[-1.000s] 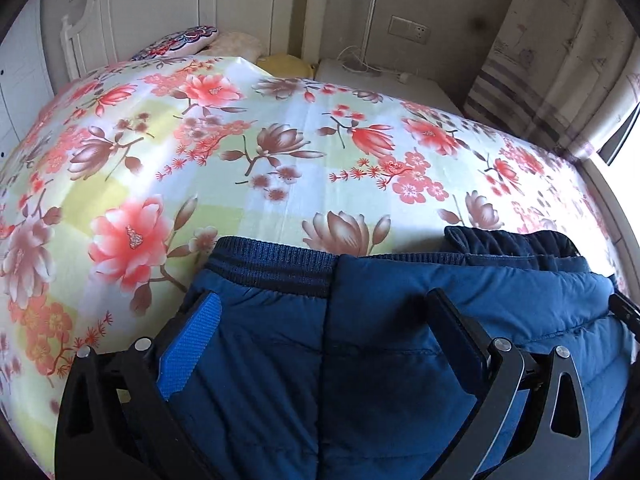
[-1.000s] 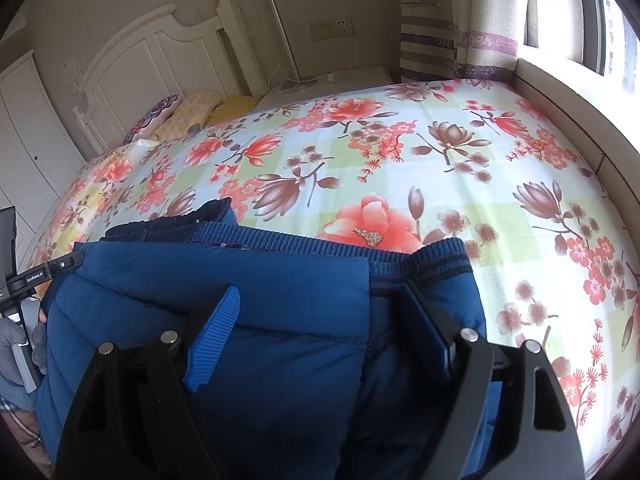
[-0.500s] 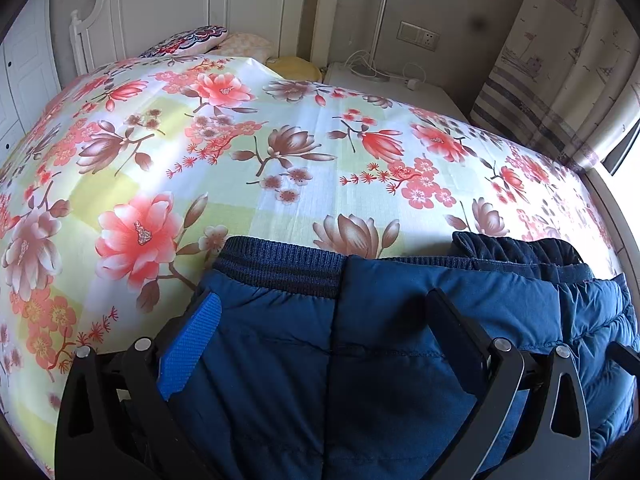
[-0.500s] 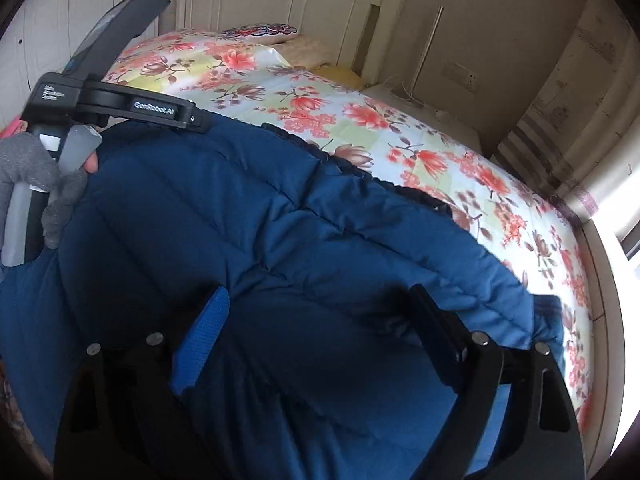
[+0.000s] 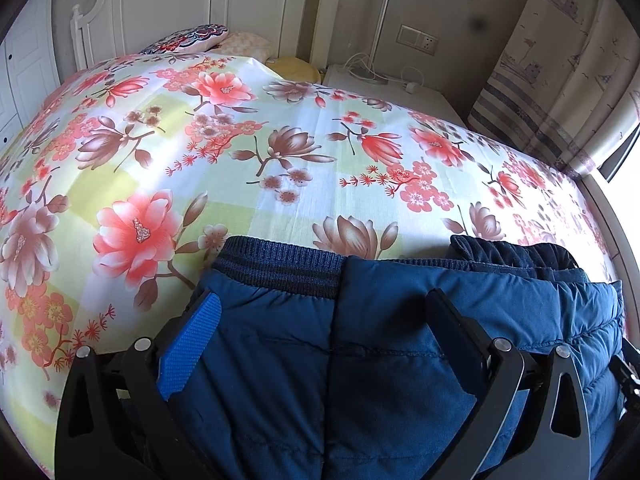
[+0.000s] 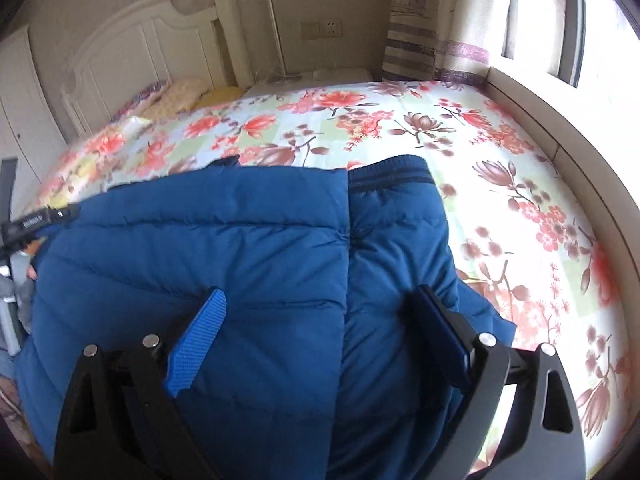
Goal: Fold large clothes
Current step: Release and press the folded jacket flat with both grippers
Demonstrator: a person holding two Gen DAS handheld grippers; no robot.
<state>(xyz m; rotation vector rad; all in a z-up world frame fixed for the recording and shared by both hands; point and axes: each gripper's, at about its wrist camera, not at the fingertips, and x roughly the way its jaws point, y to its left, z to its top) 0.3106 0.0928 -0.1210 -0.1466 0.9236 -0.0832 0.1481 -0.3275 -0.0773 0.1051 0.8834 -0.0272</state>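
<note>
Lying folded on the near part of the bed, the blue padded jacket (image 5: 400, 360) shows one quilted panel lapped over another, with a dark ribbed hem (image 5: 280, 268) along its far edge and a darker collar (image 5: 512, 252) bunched at the far right in the left wrist view. From the right wrist view the same jacket (image 6: 240, 280) fills the lower left, its ribbed hem (image 6: 388, 176) toward the headboard. The left tool (image 5: 324, 344) hangs over the jacket with its two fingers standing wide apart; whether the pads touch the fabric cannot be told. The right tool (image 6: 320, 344) also sits above the jacket, its jaws opening, with quilted fabric below and between them but not pinched by the pads. At the left edge of the right wrist view part of the left tool's body and a gloved hand (image 6: 20, 288) show beside the jacket. Under the jacket spreads a flowered bedsheet (image 5: 240, 160) in pink, brown and pale green. Farther off are pillows (image 5: 192, 38), a white headboard (image 5: 168, 4), a nightstand (image 5: 380, 80) with a cable, a wall socket (image 5: 418, 38) and a striped curtain (image 5: 560, 60).
</note>
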